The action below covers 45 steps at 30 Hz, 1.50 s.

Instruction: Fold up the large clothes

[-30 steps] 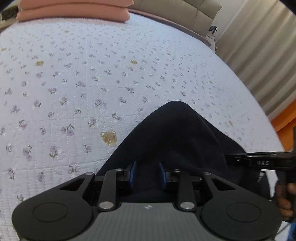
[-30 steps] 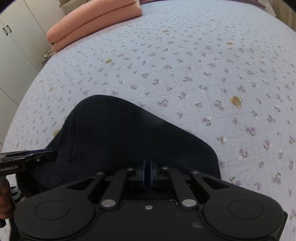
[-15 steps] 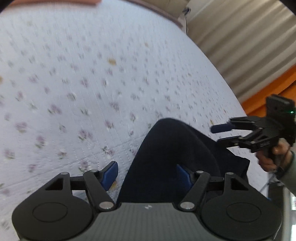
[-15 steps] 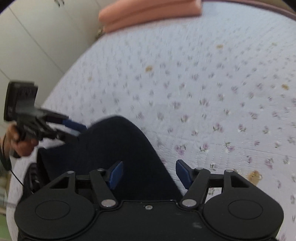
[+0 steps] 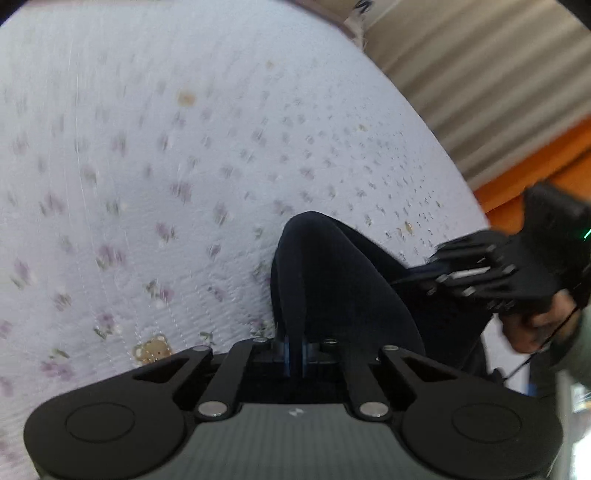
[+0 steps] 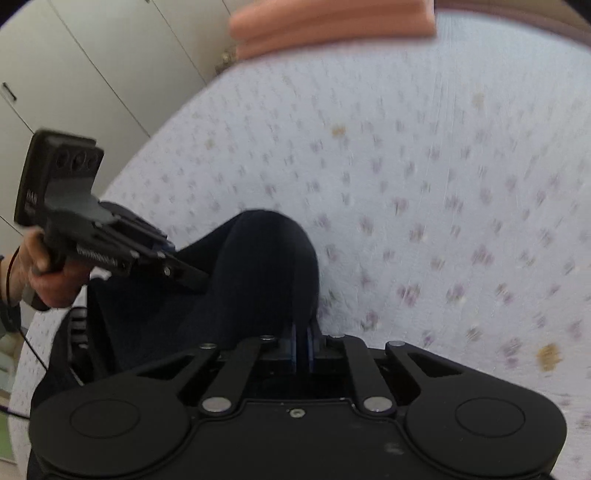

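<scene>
We see the left tongs (image 5: 293,354) closed, their blue pads (image 5: 283,356) pinching a thin edge of the dark navy garment (image 5: 332,280); the fabric rises from the pads into a rounded hump. In the right wrist view the right tongs (image 6: 302,345) are likewise closed on an edge of the same garment (image 6: 255,280), blue pads (image 6: 293,347) pressed against the cloth between them. The garment lies at the near edge of the bed (image 5: 147,166), on a white quilted cover (image 6: 443,184) printed with small purple flowers and a few tan bear motifs; its lower part drapes over that edge toward us. Each tool appears in the other's view: the right tongs (image 5: 421,275) enter from the right side of the left wrist view with their tips at the garment, and the left tongs (image 6: 195,278) enter from the left of the right wrist view, also touching the cloth. Both views are motion-blurred. At the far edge of the bed we note folded salmon-pink bedding (image 6: 332,22); white wardrobe doors (image 6: 74,74) stand beyond the bed's left side, and beige curtains (image 5: 480,74) beyond its right.
</scene>
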Available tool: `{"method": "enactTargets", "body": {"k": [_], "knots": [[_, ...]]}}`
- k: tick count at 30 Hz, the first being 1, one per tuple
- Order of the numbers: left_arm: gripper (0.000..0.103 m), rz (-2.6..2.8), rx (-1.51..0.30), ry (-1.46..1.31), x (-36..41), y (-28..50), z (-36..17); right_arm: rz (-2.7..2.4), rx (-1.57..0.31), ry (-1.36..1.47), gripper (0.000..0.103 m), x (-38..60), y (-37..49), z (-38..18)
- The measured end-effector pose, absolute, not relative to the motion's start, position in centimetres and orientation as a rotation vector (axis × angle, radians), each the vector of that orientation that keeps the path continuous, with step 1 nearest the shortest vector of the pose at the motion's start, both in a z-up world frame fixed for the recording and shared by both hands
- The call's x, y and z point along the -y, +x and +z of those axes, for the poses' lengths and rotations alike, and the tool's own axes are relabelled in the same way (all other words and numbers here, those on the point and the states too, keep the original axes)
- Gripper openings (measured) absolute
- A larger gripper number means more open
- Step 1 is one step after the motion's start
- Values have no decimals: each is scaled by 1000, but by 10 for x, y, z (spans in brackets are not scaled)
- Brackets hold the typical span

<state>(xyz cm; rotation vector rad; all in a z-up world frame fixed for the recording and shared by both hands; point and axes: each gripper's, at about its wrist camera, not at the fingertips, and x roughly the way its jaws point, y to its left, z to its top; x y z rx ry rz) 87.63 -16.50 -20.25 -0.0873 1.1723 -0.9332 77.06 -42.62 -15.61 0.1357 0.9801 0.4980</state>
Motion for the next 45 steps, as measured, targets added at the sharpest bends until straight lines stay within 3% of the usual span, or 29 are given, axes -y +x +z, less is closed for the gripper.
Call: {"method": "enactTargets", "body": {"k": [10, 14, 17, 18, 20, 23, 25, 28, 29, 30, 34, 35, 36, 37, 38, 39, 45], "knots": [[5, -1058, -705, -124, 102, 726, -38, 439, -634, 5, 8, 411, 599, -8], [5, -1094, -668, -93, 80, 643, -12, 445, -613, -85, 8, 379, 512, 3], [6, -1157, -769, -47, 72, 588, -22, 492, -765, -132, 11, 361, 458, -22], [7, -1189, -865, -21, 71, 569, -37, 512, -856, -142, 17, 357, 443, -37], [10, -1187, -1041, 57, 71, 539, -73, 527, -1026, -158, 59, 352, 419, -66], [11, -1099, -1237, 142, 65, 513, -123, 474, -1168, -73, 57, 367, 401, -94], [14, -1019, -1283, 56, 56, 517, -140, 352, -1180, 90, 67, 386, 407, -101], [37, -892, -1252, -188, 38, 536, -145, 206, -1164, 465, 78, 410, 417, -115], [52, -832, -1220, -262, 35, 543, -145, 171, -1167, 589, 79, 412, 420, -125], [58, -769, -1192, -318, 34, 549, -148, 154, -1178, 682, 79, 410, 421, -137], [59, -663, -1184, -463, 45, 576, -167, 35, -1237, 867, 78, 396, 426, -177], [58, -652, -1213, -450, 51, 579, -173, 46, -1244, 917, 72, 393, 426, -188], [56, -648, -1235, -409, 60, 581, -179, 73, -1246, 968, 60, 389, 427, -196], [49, -656, -1248, -376, 69, 579, -185, 110, -1238, 1003, 23, 385, 430, -197], [16, -667, -1257, -349, 77, 578, -190, 141, -1217, 1008, 12, 382, 433, -192], [5, -695, -1251, -343, 84, 577, -191, 167, -1165, 983, 12, 381, 436, -180], [5, -863, -933, -682, 51, 576, -143, 303, -789, 830, 11, 412, 437, -99]]}}
